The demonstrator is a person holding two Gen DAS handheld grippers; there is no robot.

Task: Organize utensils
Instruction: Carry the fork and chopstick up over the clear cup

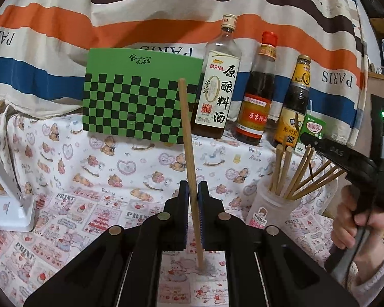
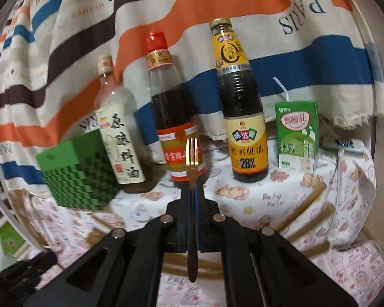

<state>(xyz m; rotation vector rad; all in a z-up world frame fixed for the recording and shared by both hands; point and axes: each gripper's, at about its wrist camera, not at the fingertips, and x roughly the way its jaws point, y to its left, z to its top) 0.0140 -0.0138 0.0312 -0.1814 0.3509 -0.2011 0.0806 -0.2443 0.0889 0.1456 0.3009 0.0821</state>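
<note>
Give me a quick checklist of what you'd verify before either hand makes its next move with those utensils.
1. Left gripper jaws shut on the chopstick: ok.
2. Right gripper jaws shut on the fork: ok.
3. Utensil cup upright on the table: ok.
4. Room in the cup among the chopsticks already standing there: cannot tell.
5. Chopstick clear of the cooking wine bottle behind it: ok.
6. Where the fork belongs: cannot tell.
</note>
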